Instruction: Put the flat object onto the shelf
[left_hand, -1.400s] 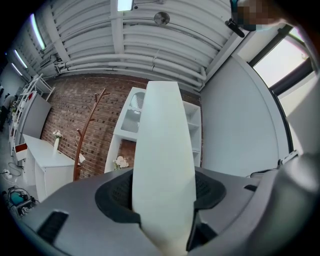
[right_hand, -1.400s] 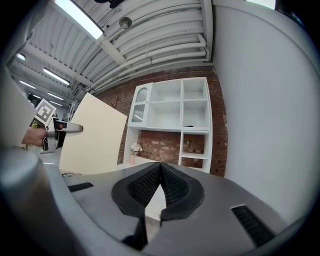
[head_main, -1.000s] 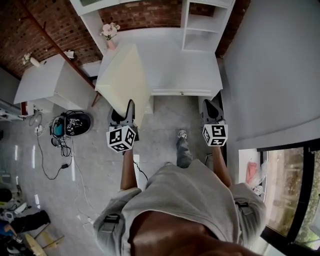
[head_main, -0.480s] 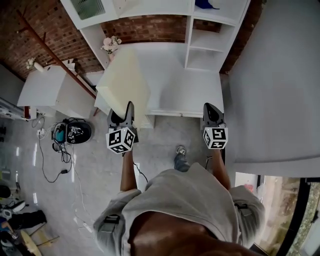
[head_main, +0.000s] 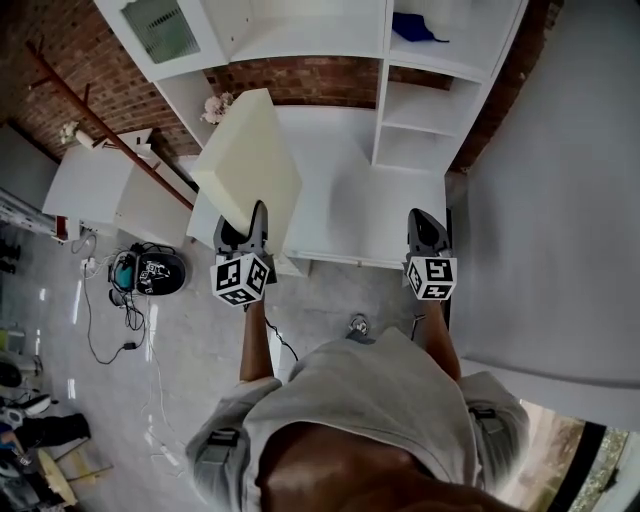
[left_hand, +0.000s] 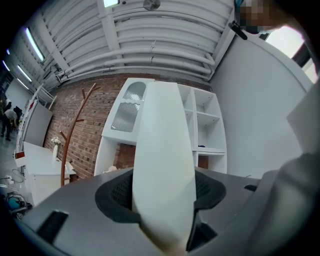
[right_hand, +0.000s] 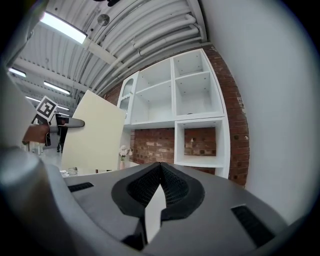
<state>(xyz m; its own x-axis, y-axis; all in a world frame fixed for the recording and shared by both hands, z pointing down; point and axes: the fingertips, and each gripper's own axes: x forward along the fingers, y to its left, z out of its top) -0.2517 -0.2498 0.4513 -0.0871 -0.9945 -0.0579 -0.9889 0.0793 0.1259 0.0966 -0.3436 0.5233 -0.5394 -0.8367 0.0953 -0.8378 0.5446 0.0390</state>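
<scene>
The flat object is a large cream panel (head_main: 245, 160), held upright on edge and tilted left; it fills the middle of the left gripper view (left_hand: 162, 165). My left gripper (head_main: 260, 208) is shut on the panel's near lower edge, a pad on each face (left_hand: 162, 210). My right gripper (head_main: 421, 216) hangs level to the right with nothing in it, its jaws meeting at the tips (right_hand: 160, 167). Ahead stands the white shelf unit (head_main: 410, 100) with open compartments (right_hand: 192, 95), above a white desk top (head_main: 350, 190). The panel also shows at the left of the right gripper view (right_hand: 95, 135).
A grey wall (head_main: 560, 180) runs close along the right. A white cabinet (head_main: 100, 185) stands at the left, with a dark helmet-like thing (head_main: 155, 270) and cables on the floor. A vase of flowers (head_main: 215, 105) sits at the desk's back left. A blue item (head_main: 415, 30) lies on a shelf.
Both grippers and the panel have moved forward: the desk and shelf unit have come closer and now lie under the gripper tips. The grip on the panel is unchanged.
</scene>
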